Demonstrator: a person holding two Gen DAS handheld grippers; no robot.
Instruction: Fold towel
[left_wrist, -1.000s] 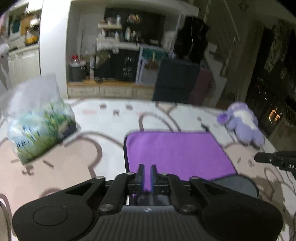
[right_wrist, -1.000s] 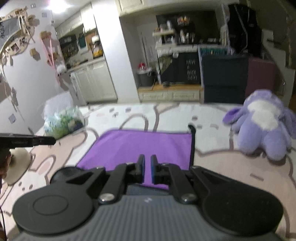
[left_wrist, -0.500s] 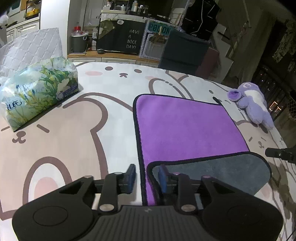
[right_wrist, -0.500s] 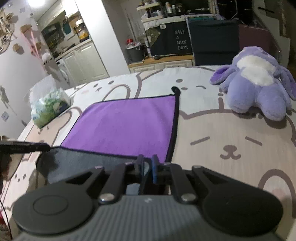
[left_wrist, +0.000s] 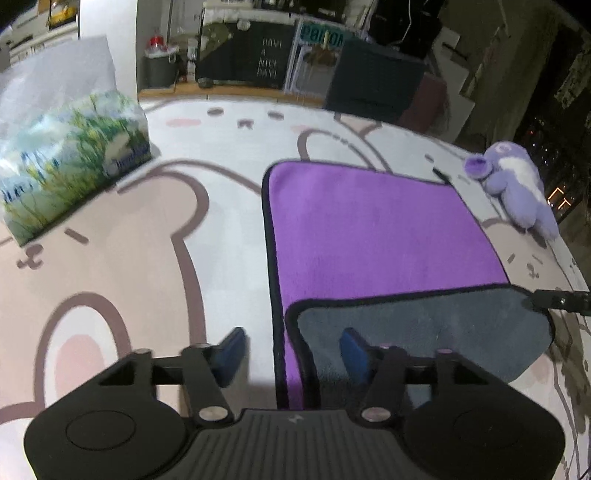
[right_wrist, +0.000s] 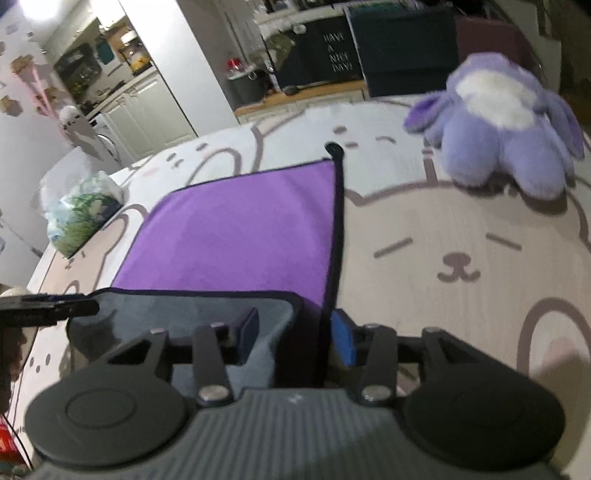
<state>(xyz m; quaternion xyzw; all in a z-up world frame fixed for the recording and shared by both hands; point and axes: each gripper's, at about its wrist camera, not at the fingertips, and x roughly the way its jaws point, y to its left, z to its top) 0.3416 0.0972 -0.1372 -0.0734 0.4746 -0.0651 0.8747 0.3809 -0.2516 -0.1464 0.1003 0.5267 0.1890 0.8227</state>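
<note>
Both jaws have parted within the last second: the left gripper (left_wrist: 291, 350) and the right gripper (right_wrist: 291, 334) now stand wide and grip nothing, each straddling a near corner of the purple microfibre towel with black edging (left_wrist: 369, 236), which they had pinched a moment ago. The towel lies flat on the bear-print table cover (left_wrist: 122, 258), its grey underside (left_wrist: 424, 328) turned over the near part only. In my judgement this is a partial first fold, just released; further folding remains.
</note>
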